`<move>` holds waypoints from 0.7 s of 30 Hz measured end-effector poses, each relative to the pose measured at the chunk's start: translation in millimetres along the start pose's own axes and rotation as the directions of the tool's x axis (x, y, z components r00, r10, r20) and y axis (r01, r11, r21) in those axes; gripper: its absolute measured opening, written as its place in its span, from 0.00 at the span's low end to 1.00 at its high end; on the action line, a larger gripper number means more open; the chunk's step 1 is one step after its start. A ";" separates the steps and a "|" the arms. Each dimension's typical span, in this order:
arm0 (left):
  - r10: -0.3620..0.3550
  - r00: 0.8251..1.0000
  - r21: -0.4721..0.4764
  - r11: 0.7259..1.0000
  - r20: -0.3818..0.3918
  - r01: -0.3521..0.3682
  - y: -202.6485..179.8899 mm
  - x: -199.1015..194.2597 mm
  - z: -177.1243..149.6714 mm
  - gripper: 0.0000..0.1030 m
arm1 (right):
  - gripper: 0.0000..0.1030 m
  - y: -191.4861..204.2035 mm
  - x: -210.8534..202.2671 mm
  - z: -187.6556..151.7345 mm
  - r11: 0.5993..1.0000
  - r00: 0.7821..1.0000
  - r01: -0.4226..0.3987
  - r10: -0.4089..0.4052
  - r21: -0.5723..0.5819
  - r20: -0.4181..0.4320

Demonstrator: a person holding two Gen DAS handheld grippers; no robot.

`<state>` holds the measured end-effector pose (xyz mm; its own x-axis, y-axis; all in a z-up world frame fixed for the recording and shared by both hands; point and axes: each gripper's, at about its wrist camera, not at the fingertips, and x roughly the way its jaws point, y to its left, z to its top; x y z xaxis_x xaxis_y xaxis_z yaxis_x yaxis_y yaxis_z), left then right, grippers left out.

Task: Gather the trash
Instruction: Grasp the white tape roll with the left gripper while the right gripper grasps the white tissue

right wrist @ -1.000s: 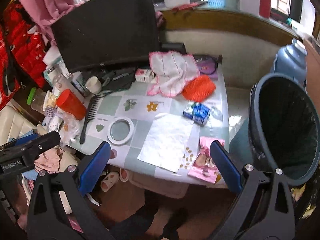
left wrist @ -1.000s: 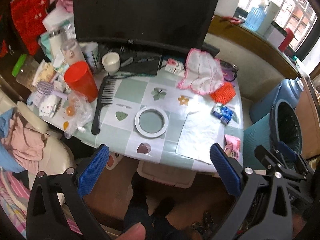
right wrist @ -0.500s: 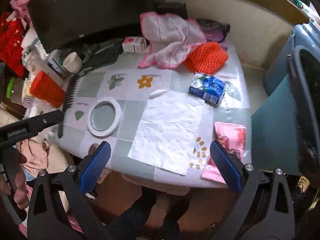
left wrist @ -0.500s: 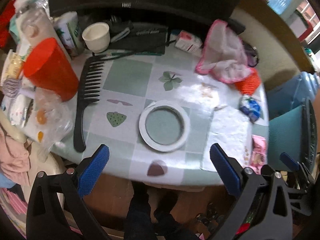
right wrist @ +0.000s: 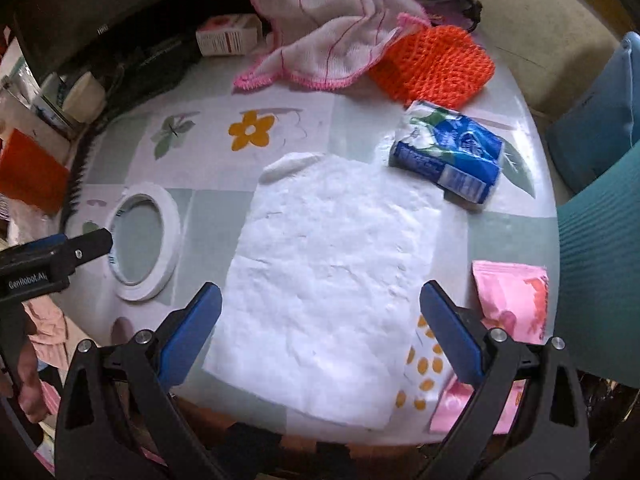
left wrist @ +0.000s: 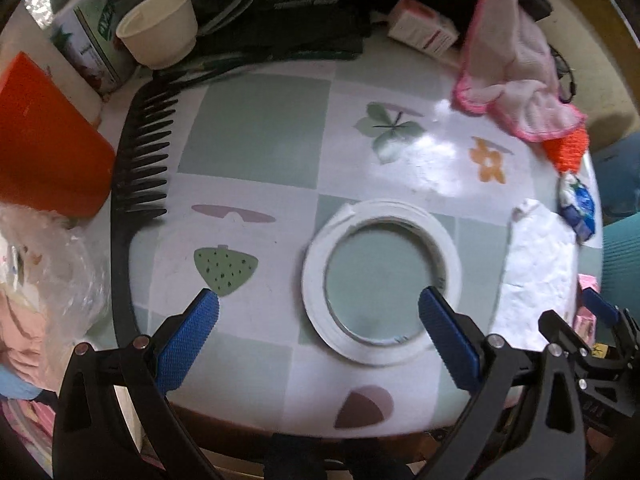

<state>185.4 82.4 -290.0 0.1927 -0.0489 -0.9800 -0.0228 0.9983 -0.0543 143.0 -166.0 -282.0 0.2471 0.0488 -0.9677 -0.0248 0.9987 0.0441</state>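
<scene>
Cluttered round table with a green-and-white checked cloth (left wrist: 260, 128) fills the left wrist view; the left gripper (left wrist: 318, 312) hangs over it, jaws wide apart, the white tape ring (left wrist: 380, 284) just ahead by the right jaw, a black comb (left wrist: 136, 168) beyond the left one. From the right wrist view, the right gripper (right wrist: 320, 304) gapes too, a crumpled white paper sheet (right wrist: 328, 280) between its jaws, a pink wrapper (right wrist: 512, 296) just outside the right jaw
</scene>
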 end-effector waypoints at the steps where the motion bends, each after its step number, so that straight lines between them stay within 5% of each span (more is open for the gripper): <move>1: 0.002 1.000 0.000 1.000 -0.005 -0.002 0.9 2.8 1.5 0.94 | 0.95 0.4 2.4 0.9 1.000 1.000 0.009 -0.009 -0.002 0.000; 3: 0.005 1.000 0.003 1.000 -0.019 -0.005 2.4 10.0 5.6 0.93 | 0.95 0.0 7.3 3.0 1.000 1.000 0.019 -0.019 0.003 -0.003; 6: 0.014 0.998 0.015 1.000 -0.055 -0.013 1.8 19.8 9.1 0.73 | 0.95 -0.4 13.4 5.4 0.999 0.999 0.034 -0.034 0.008 -0.006; 14: 0.047 0.998 0.033 0.998 -0.046 -0.045 -10.0 25.1 7.2 0.67 | 0.90 3.1 29.1 4.7 0.997 0.997 0.074 -0.074 -0.034 0.000; 21: 0.053 0.997 0.048 0.998 -0.063 -0.050 -29.6 21.7 1.9 0.46 | 0.89 5.5 25.5 -5.6 0.995 0.995 0.088 -0.085 -0.050 0.055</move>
<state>192.2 51.9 -309.3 0.1292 0.0025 -0.9916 0.0146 0.9999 0.0045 143.8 -159.4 -307.8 0.3012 -0.0358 -0.9529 -0.0512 0.9972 -0.0536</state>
